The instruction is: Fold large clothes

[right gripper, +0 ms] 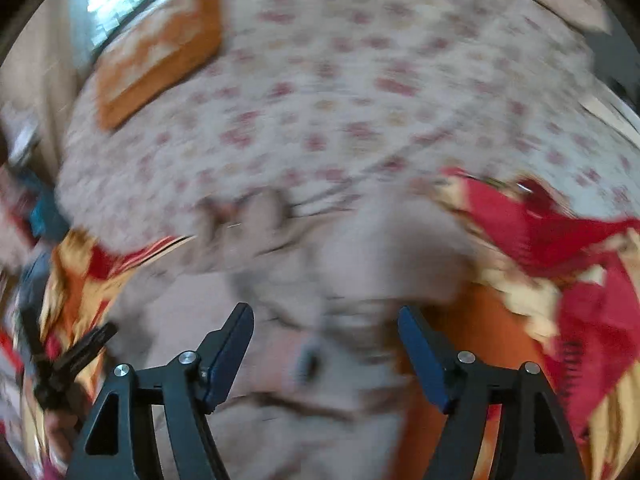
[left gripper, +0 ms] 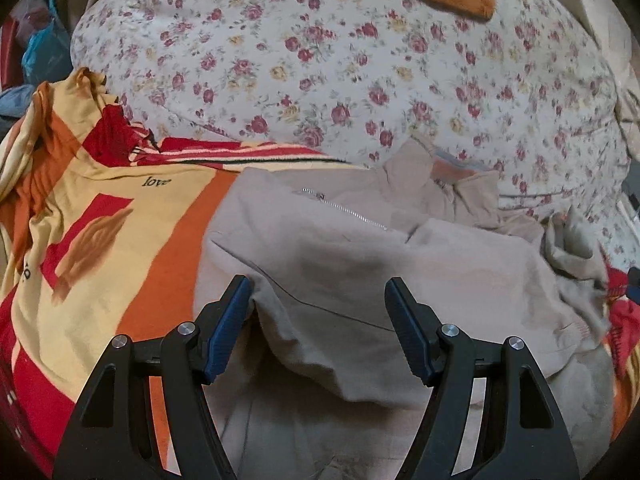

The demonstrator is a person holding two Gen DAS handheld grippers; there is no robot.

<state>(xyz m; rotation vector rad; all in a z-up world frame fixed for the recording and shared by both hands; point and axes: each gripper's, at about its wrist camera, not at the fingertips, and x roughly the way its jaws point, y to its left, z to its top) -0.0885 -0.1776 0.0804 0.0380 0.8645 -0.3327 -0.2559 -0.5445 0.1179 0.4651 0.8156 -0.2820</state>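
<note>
Now, from my left wrist, my left tongs stand apart with nothing clamped, hovering over the beige jacket. It lies on the orange, yellow and red blanket on the bed, its zipper showing near the collar, just before the floral quilt. From my right wrist everything is blurred, yet my right tongs also stand apart and empty above the same jacket, with red blanket folds to the right.

left gripper: open | above beige jacket | on patterned blanket
</note>
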